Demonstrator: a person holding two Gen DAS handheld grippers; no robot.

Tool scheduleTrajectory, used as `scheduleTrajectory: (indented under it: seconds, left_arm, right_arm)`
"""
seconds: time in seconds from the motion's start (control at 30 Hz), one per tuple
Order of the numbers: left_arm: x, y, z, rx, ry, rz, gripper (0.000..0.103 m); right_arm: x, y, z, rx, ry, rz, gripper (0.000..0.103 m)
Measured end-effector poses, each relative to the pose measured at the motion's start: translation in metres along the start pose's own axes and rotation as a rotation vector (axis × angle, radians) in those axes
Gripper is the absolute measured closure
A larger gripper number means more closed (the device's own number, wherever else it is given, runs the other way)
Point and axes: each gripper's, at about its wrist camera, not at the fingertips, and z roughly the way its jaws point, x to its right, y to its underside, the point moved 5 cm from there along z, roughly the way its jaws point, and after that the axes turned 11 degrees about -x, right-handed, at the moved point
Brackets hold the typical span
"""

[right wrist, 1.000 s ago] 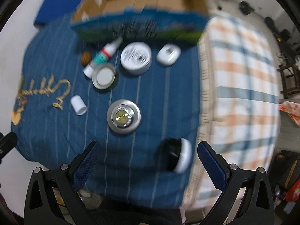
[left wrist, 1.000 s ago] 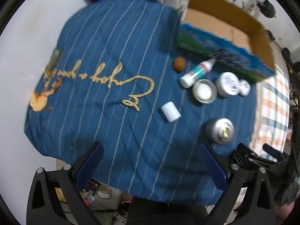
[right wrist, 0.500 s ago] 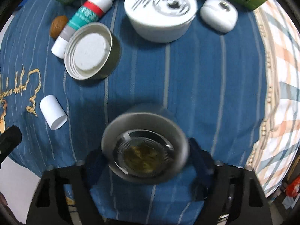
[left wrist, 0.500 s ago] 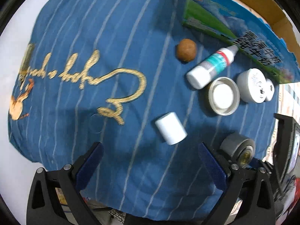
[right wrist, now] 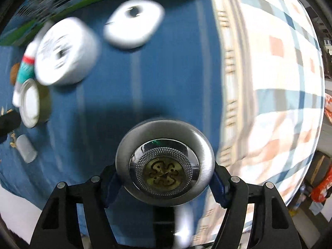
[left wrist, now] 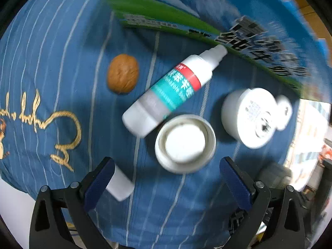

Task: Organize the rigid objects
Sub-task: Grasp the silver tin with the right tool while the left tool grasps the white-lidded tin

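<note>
The right gripper [right wrist: 165,183] has just been closing and now pinches the round silver metal tin with the brass-coloured medallion lid [right wrist: 165,168], blue pads pressed to its two sides. The tin sits low and centre in the right wrist view, well short of the printed green-and-blue cardboard box [left wrist: 238,27]. The left gripper [left wrist: 166,179] hangs spread wide, nothing between its pads, above the blue pinstriped cloth [left wrist: 62,41], with the open white round jar [left wrist: 185,143] just ahead of it on the near side of the box. Nearer the box lie the white spray bottle with the teal label [left wrist: 172,92] and a brown walnut [left wrist: 122,73]. The step looks like collection (one grip made, one coming). Next, I judge, the tin needs carrying to the box, the jar a squared-up approach.
</note>
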Motion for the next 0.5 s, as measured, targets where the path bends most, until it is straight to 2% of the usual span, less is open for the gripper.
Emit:
scheduleTrajectory:
  seconds: [0.1, 0.17, 0.2, 0.3, 0.4, 0.5]
  left_arm:
    - [0.005, -0.013, 0.010, -0.016, -0.036, -0.017, 0.000]
    - [0.006, -0.018, 0.012, -0.007, -0.052, -0.019, 0.013]
    - [0.008, -0.020, 0.014, -0.005, -0.055, -0.016, 0.024]
    - [0.013, -0.020, 0.017, -0.005, -0.077, -0.024, 0.042]
    - [0.023, -0.005, 0.019, 0.007, -0.113, -0.016, 0.042]
    - [0.030, 0.020, 0.024, -0.006, -0.112, 0.014, 0.042]
  right_arm:
    - [0.011, -0.006, 0.001, -0.016, 0.001, -0.038, 0.029]
    - [0.009, -0.008, 0.006, -0.024, -0.001, -0.058, 0.029]
    - [0.008, -0.009, 0.006, -0.030, -0.009, -0.066, 0.029]
    - [-0.001, -0.022, 0.009, -0.024, -0.016, -0.082, 0.029]
    - [0.003, -0.023, 0.015, -0.020, -0.052, -0.068, 0.028]
    - [0.006, -0.022, 0.012, -0.007, -0.072, -0.065, 0.029]
